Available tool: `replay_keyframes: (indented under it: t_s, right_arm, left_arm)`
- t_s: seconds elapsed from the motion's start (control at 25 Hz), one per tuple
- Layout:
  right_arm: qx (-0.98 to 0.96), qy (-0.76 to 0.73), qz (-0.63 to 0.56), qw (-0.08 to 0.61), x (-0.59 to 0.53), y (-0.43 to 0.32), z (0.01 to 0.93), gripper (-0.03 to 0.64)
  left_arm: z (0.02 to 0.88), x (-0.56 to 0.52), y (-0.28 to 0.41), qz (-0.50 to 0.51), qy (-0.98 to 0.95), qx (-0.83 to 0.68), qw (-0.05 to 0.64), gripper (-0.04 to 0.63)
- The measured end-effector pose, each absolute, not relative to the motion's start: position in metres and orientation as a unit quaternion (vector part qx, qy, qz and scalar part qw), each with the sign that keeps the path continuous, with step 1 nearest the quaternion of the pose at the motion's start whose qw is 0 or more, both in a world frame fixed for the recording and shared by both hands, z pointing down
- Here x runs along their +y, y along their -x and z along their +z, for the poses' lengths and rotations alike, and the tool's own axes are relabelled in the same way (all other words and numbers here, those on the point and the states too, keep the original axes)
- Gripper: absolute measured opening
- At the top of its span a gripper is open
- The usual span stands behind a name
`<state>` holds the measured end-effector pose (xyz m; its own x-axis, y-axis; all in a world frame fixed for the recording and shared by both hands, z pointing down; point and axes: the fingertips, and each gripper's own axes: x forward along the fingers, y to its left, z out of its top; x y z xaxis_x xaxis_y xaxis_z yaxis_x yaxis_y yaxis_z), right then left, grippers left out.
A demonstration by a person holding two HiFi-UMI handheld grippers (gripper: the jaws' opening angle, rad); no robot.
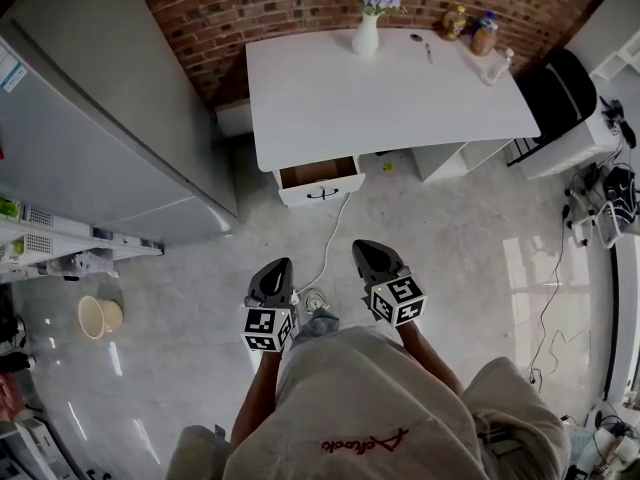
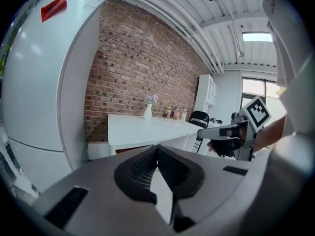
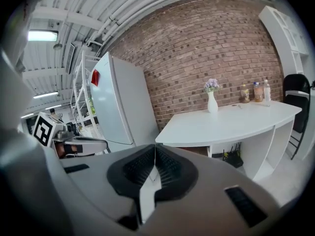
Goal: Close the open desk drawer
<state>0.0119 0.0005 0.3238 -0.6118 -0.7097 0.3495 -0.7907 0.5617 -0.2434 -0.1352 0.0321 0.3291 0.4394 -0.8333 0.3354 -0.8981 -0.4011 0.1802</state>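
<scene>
A white desk (image 1: 380, 93) stands against the brick wall, with its drawer (image 1: 320, 181) pulled out under the left front edge; the wooden inside shows and a dark handle sits on its white front. My left gripper (image 1: 275, 268) and right gripper (image 1: 368, 251) hover side by side over the floor, well short of the drawer, both shut and holding nothing. In the left gripper view the desk (image 2: 142, 127) lies ahead and the right gripper (image 2: 206, 132) shows at the right. The right gripper view shows the desk (image 3: 231, 122) ahead and the left gripper (image 3: 101, 142) at the left.
A tall grey fridge (image 1: 110, 118) stands left of the desk. A white cable (image 1: 330, 243) runs over the floor from the drawer toward me. A vase of flowers (image 1: 367, 23) and bottles (image 1: 470, 28) sit on the desk. A black chair (image 1: 560, 93) stands at the right, a beige pot (image 1: 98, 315) at the left.
</scene>
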Motion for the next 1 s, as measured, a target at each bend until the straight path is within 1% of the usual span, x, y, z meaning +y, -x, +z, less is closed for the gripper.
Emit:
replay_keyframes:
  t_s: [0.2,0.44,0.72,1.0]
  right_arm:
    - [-0.874,-0.425,0.204,0.115,-0.014,0.004,0.339,0.018]
    - [-0.867,-0.418,0.233,0.135,-0.013,-0.005,0.366,0.018]
    - [-0.876,-0.402,0.237,0.125,-0.041,-0.019,0.391,0.018]
    - [-0.889,-0.376,0.217,0.15,-0.084,-0.031,0.426,0.018]
  left_arm:
    - [0.351,0.013,0.147,0.112,-0.838,-0.501,0.183,0.012]
    - [0.369,-0.004,0.143,0.123,-0.838,-0.493,0.199,0.012]
    - [0.395,-0.028,0.126,0.138,-0.823,-0.512,0.203,0.012]
    - [0.422,-0.049,0.1,0.132,-0.809,-0.53,0.215,0.012]
